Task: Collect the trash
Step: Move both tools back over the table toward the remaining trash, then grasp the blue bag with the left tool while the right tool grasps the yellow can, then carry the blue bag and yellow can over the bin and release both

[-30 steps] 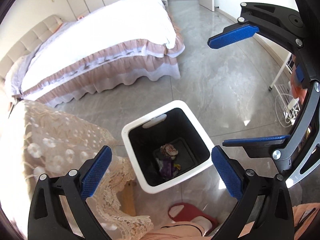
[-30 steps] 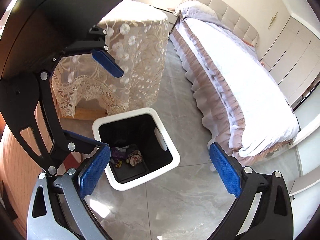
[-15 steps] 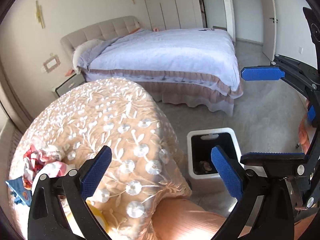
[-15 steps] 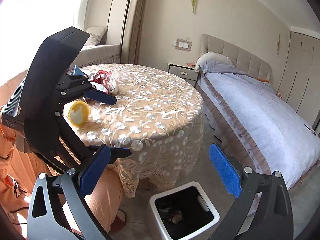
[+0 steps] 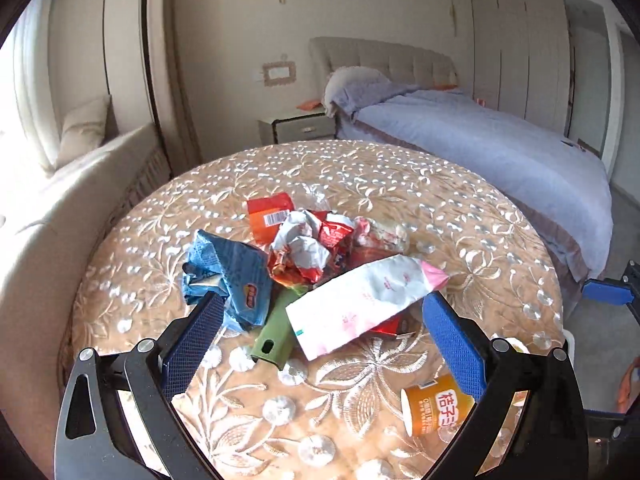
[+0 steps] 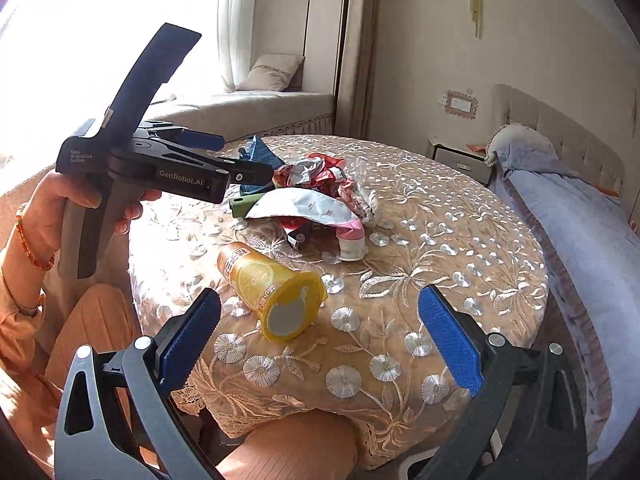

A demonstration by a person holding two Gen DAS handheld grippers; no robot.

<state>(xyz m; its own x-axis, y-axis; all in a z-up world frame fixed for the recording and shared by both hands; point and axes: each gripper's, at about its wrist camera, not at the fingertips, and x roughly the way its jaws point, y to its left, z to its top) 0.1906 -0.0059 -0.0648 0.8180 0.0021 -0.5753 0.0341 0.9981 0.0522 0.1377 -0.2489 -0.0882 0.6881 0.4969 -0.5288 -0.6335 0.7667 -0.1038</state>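
A pile of trash lies on the round table (image 5: 460,208): a blue wrapper (image 5: 232,272), a crumpled red and white wrapper (image 5: 308,248), an orange packet (image 5: 268,214), a long white and pink pouch (image 5: 360,300) and a green object (image 5: 276,332). An orange cup (image 5: 436,406) lies on its side near the front edge; it also shows in the right wrist view (image 6: 272,288). My left gripper (image 5: 320,340) is open just above the pile's near side. My right gripper (image 6: 320,336) is open, low in front of the cup.
A lace cloth (image 6: 400,320) covers the table. A bed (image 5: 500,148) stands to the right, a nightstand (image 5: 298,128) behind, a window seat (image 5: 60,200) to the left. The person's knee (image 6: 292,448) is under the table edge.
Both grippers have swung up from the white bin on the floor to the table top. The trash pile and cup are now in front of them. Both stay open and empty.
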